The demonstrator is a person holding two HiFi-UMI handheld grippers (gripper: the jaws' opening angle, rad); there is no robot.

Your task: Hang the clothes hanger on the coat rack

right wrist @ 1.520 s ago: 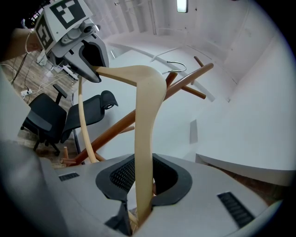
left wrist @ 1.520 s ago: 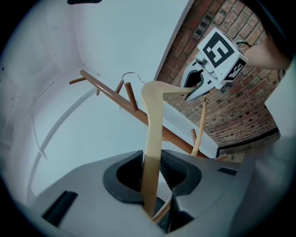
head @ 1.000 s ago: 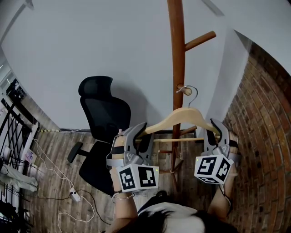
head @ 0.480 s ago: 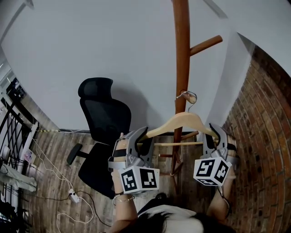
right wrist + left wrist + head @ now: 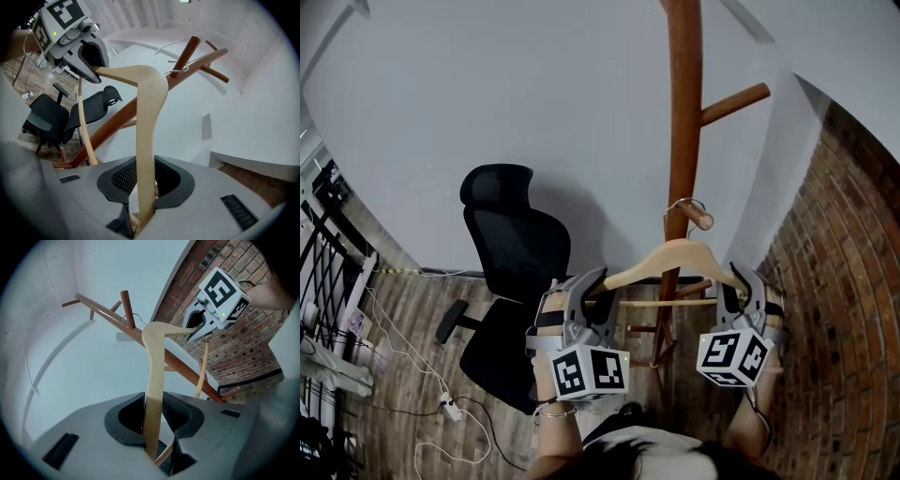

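**A:** Wooden hanger [image 5: 675,255]: held about level, up against the coat rack [image 5: 684,112], shoulders crossing in front of the pole. Its wire hook [image 5: 680,203] sits at the short peg [image 5: 699,218] on the pole's right side.

**B:** Grip?

**A:** Left tongs [image 5: 154,418] clamped on the hanger's left end, right tongs [image 5: 145,183] clamped on its right end. In both, the pads press on the wood and the thin crossbar runs just underneath.

**B:** Which step?

**A:** My read is seating the hook on the peg. The hang is nearly made, and nothing has been let go. The next move calls for easing the hanger down until the wire bears on the peg, well in from the peg's tip. Then both tongs should open together so the hanger doesn't tip to one side.

**B:** What does each view add?

**A:** The head view gives the layout. A second peg [image 5: 736,101] sits higher on the pole, an office chair [image 5: 516,253] stands to the left and a brick wall [image 5: 848,281] to the right. The hook is small there.

The right gripper view shows the wire loop [image 5: 180,70] crossing the peg's base close to the pole, the clearest look at it. It also shows the left tongs on the far end.

The left gripper view catches the hook [image 5: 137,316] from the other side, beside the peg. No view settles whether the wire rests on the peg or only hangs around it.
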